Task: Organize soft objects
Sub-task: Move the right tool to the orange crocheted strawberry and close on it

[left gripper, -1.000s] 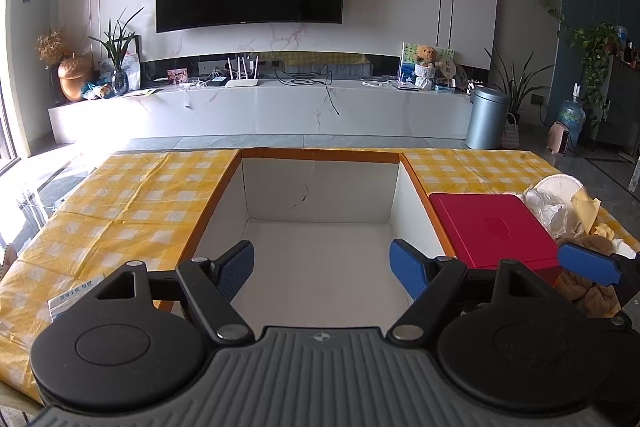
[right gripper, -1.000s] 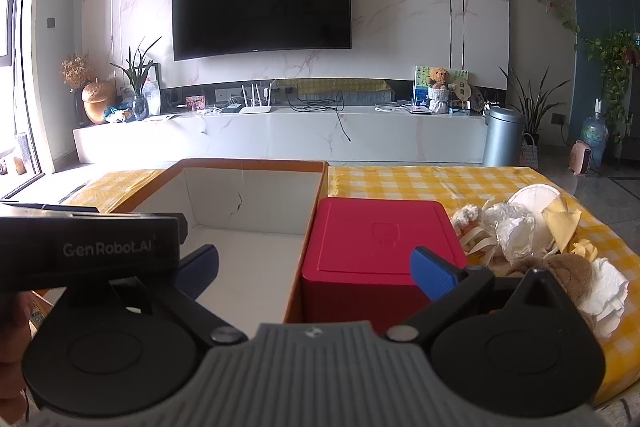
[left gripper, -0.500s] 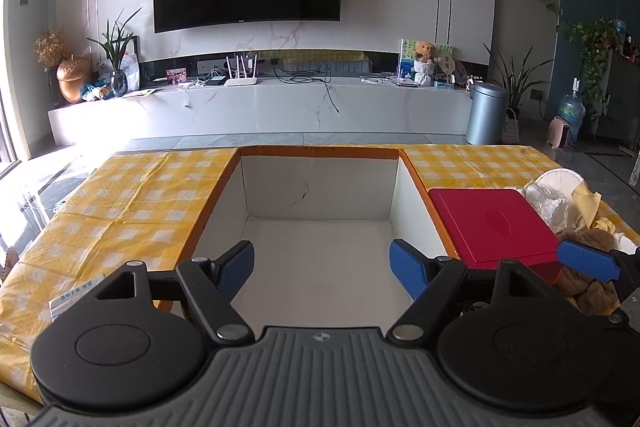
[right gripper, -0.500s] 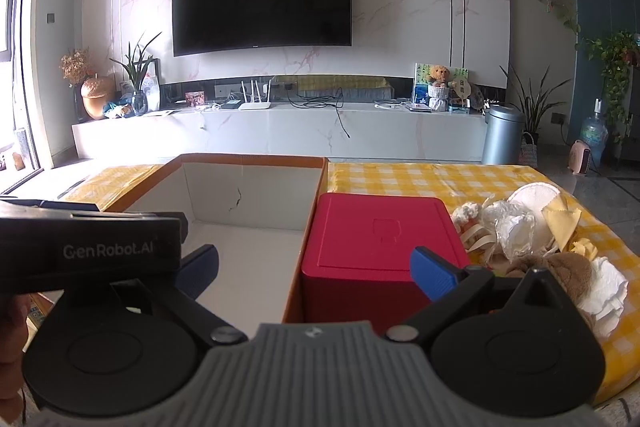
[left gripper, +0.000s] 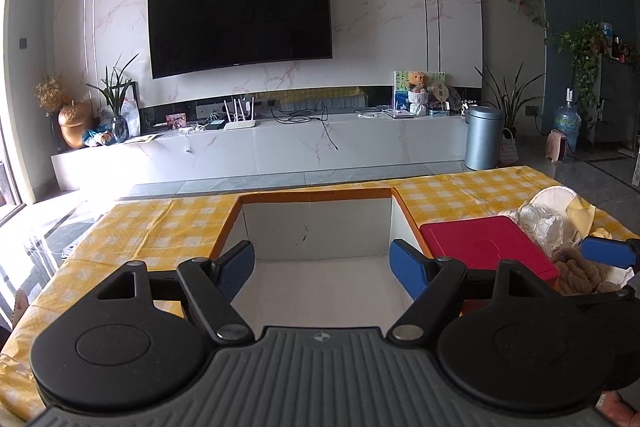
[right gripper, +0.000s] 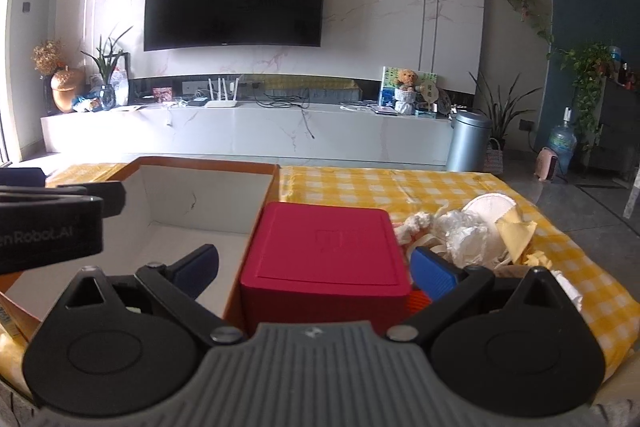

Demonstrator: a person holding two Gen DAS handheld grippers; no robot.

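Both your grippers, left gripper (left gripper: 322,269) and right gripper (right gripper: 314,269), spread empty; next, reach right for the heap of crumpled soft things (right gripper: 476,239) beside the square red lidded box (right gripper: 326,251).

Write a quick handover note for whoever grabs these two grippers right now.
Left gripper: open, empty, over the white box.
Right gripper: open, empty, straddling the red box.
Soft pile (plastic wrap, white pad, yellow cloth, brown knit) lies on the checked cloth right of the red box.
Done: nothing shows in the white box.
Left: move all soft items.
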